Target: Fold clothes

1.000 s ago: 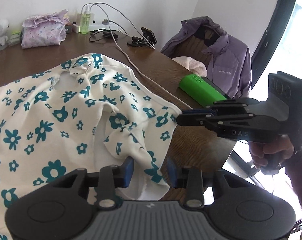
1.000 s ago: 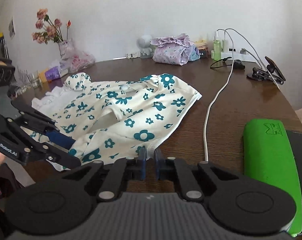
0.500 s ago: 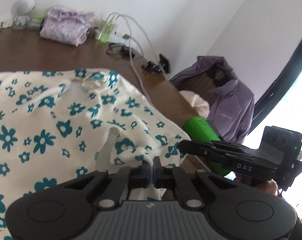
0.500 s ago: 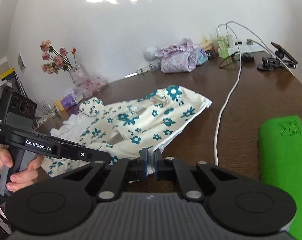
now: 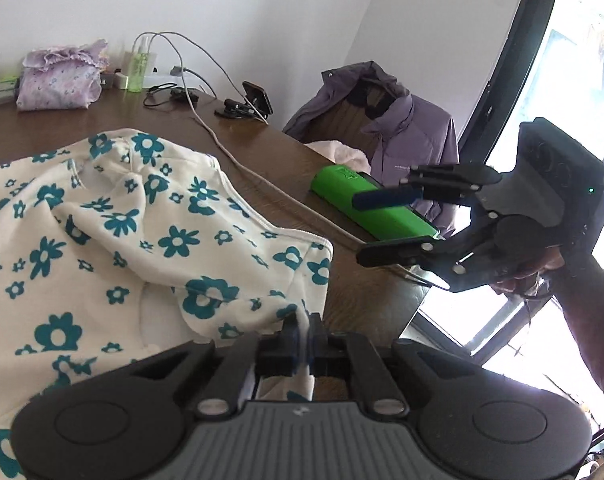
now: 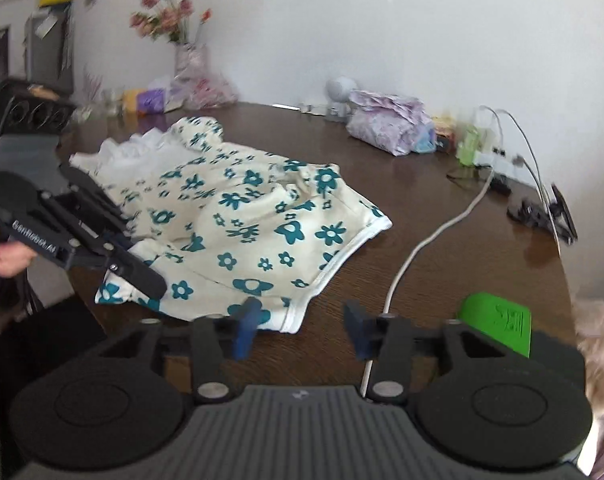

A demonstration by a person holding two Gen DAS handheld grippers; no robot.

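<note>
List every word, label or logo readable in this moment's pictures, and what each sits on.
"GenRobot.AI": blurred, barely legible, on the side of the left claw, seen from the right wrist.
Embossed logo on the green case: a mark, not readable as letters.
Small white print on the purple jacket: too small to read.
Nothing else is legible.

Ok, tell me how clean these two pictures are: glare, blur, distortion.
Left wrist view: sharp, but the window is blown out white, with heavy fisheye curving of its frame. Right wrist view: motion-blurred, the flowers and white cable smeared; soft ceiling-light reflections on the wall.
</note>
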